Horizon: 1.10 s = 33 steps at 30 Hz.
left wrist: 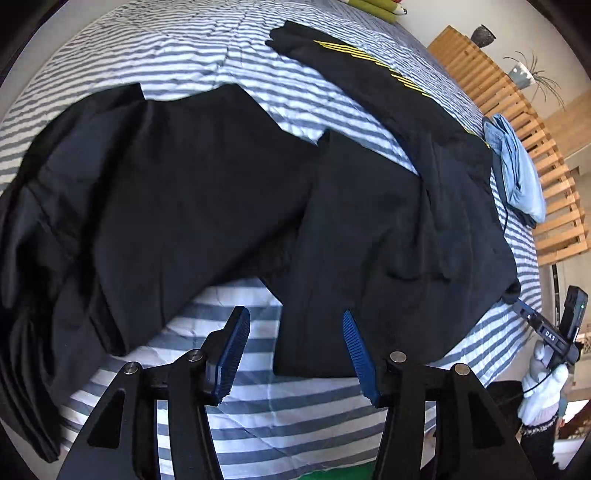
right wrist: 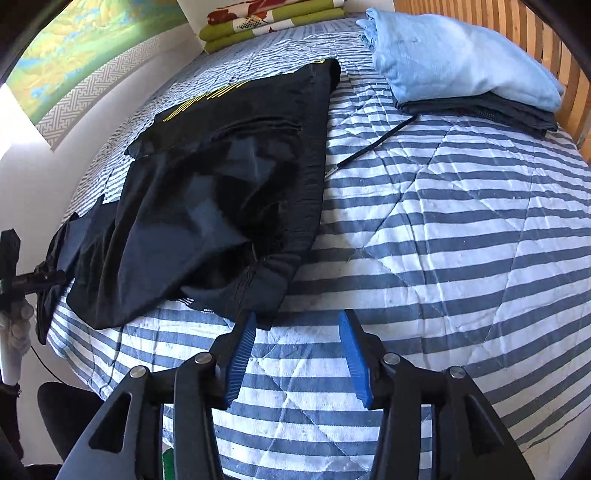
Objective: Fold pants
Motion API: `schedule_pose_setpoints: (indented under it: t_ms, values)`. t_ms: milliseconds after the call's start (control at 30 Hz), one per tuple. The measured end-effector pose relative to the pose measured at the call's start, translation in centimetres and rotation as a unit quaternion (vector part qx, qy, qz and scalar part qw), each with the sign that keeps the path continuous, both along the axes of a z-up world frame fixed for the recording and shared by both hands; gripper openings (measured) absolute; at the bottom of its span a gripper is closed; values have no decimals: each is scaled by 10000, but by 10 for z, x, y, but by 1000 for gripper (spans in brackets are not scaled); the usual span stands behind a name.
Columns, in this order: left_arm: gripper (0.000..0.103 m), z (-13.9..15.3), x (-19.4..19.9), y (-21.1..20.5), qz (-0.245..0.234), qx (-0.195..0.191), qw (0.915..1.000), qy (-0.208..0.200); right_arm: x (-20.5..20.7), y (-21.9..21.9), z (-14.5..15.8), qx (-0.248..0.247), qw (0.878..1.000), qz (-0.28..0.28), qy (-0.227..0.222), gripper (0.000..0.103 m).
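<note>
Black pants [left wrist: 388,229] lie spread on the striped quilt [left wrist: 306,406], one leg with yellow stripes [left wrist: 402,77] reaching to the far side. A bunched black part [left wrist: 147,192] lies to the left. My left gripper [left wrist: 294,314] is open just above the pants' near edge, nothing between its pads. In the right wrist view the pants [right wrist: 221,184] lie to the left, their waistband corner [right wrist: 262,284] just ahead of the left pad. My right gripper [right wrist: 299,317] is open over bare quilt [right wrist: 443,258]. It also shows at the pants' right corner, the right gripper [left wrist: 524,310] held by a gloved hand [left wrist: 543,387].
A folded light-blue garment [right wrist: 461,62] on a dark one sits by the wooden slatted headboard [left wrist: 517,110]. A black cord [right wrist: 373,144] lies on the quilt. Green pillows [right wrist: 273,26] are at the far end. A wall runs along the bed's far side.
</note>
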<state>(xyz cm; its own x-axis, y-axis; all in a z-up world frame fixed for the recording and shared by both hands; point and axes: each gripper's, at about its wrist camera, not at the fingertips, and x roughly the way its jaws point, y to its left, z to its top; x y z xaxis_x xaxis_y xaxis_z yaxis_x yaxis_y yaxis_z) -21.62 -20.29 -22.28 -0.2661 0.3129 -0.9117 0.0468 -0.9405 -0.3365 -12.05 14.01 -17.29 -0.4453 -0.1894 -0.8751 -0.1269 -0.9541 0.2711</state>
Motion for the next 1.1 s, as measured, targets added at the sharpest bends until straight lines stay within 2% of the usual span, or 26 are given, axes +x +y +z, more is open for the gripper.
schedule_pose_setpoints:
  t_ms: [100,133,167,300,467,567,600,667,767,900,1000,1100]
  values:
    - [55,-11,11,14,-129,64,9999,17,2,-6,-4,42,10000,30,2,45]
    - [34,-13,14,20,-195,-64,9998,85,1,-9,-4,134,9999,48,20,45]
    - [3,-15,17,24,-262,-270,9992,121,1,-11,-5,218,9997,29,43,45]
    - [3,-5,24,24,-200,-244,9992,261,-9,-15,-11,162,9998,-9,78,46]
    - [3,34,33,-3,231,75,9977,633,-25,-25,-7,31,9996,60,272,44]
    - [3,62,32,-21,485,148,9950,865,-36,-36,-1,135,9990,310,301,10]
    - [3,73,30,-28,573,161,9935,965,-40,-41,3,280,9984,391,293,7]
    - [3,99,27,-44,785,261,9897,1171,-45,-52,20,773,9931,765,432,5]
    - [3,141,25,-67,1010,311,9830,1498,-46,-63,65,1694,9734,1296,840,4]
    - [3,180,41,-77,923,179,9795,1781,-34,-58,128,2064,9540,1618,1452,4]
    - [3,165,58,-64,593,12,9871,1484,-15,-54,142,2100,9499,1706,1568,4]
    - [4,123,76,-56,399,-73,9954,869,14,-56,111,2068,9520,1848,1294,4]
